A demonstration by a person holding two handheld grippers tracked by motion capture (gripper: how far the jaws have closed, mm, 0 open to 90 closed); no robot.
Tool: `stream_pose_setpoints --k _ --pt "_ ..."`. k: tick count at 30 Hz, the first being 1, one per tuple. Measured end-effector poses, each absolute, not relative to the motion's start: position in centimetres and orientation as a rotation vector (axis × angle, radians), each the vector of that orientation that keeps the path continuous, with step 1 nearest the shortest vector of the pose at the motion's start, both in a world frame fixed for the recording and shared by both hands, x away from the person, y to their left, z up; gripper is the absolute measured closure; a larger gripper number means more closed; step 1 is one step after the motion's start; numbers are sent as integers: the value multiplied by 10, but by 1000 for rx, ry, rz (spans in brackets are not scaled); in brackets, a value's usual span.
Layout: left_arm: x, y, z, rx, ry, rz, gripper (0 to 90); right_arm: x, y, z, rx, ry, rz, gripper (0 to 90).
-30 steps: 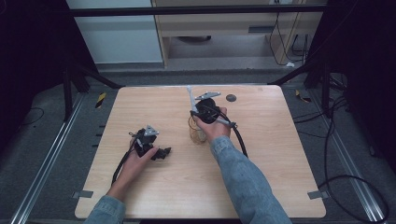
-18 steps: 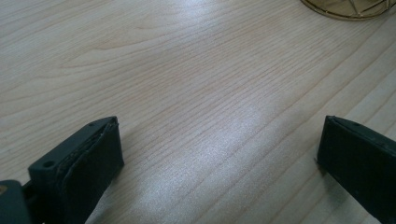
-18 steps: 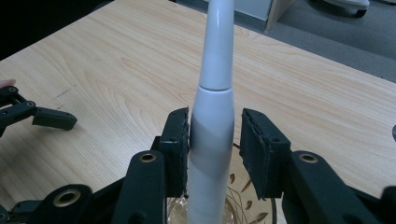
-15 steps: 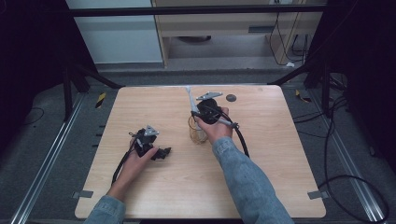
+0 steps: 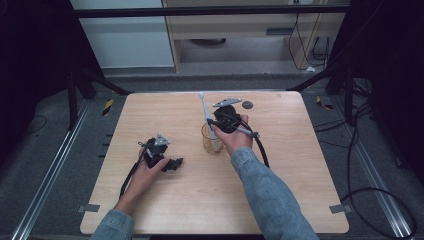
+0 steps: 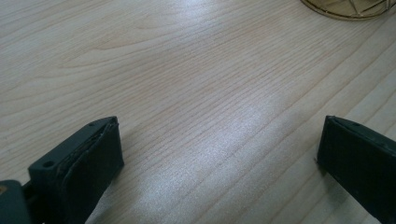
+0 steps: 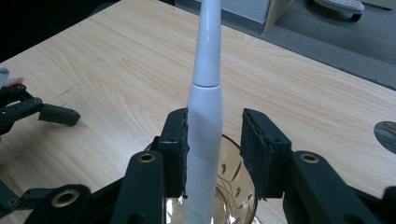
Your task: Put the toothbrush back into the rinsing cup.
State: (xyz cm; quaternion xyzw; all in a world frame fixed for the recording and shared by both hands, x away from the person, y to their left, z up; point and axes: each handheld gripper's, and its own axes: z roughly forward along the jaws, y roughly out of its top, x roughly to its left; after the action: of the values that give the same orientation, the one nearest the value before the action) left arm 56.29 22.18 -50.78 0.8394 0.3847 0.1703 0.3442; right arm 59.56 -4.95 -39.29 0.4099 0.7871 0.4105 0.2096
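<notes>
**A:** Trying to judge how far along this is. Looks like dropping the toothbrush (image 7: pixel 205 116) into the cup (image 7: pixel 233 196), yeah?

**B:** Yep, and mostly done, going by this. Can see the toothbrush upright with its bottom end down inside the cup, directly below the right gripper (image 7: pixel 215 126). Seems to be carrying its own weight there, or close to it.

**A:** Clamped on it though, or let go?

**B:** Closer to let go. Jaws just a little apart: one pad touching the handle, then a clear gap on the other side. So not really squeezing it, only standing around it.

**A:** And the left gripper (image 6: pixel 215 140)?

**B:** Wide apart, nothing between the jaws, parked low over the bare surface (image 5: pixel 290 190). Can spot the cup's rim up ahead of it and off to one side, well apart. Not helping with anything, as far as can be told.

**A:** So what's left?

**B:** Guessing: open a touch more, lift straight up off the handle without nudging it, then check for a tip-over. Looks top-heavy and leaning a bit, so worth going slow.
</notes>
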Motion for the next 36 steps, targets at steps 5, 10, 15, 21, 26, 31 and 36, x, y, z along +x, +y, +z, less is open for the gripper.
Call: stream_pose_setpoints --k 5,10,15,21,26,31,36 --pt "563 222 -508 2181 999 442 0 594 -51 -390 1139 2184 1141 599" --pt "563 222 -508 2181 999 442 0 593 -53 -386 1139 2169 1149 565" --pt "563 222 -508 2180 999 442 0 591 -56 -383 1142 2156 1155 489" --pt "563 222 -508 2180 999 442 0 589 -58 -378 1150 2136 1165 374" --pt "563 222 -508 2180 999 442 0 586 -58 -376 1143 2134 1152 314" --pt "563 222 -508 2180 999 441 0 584 -59 -373 1131 2128 1147 260" --pt "563 222 -508 2180 999 442 0 583 -61 -372 1125 2118 1119 209"
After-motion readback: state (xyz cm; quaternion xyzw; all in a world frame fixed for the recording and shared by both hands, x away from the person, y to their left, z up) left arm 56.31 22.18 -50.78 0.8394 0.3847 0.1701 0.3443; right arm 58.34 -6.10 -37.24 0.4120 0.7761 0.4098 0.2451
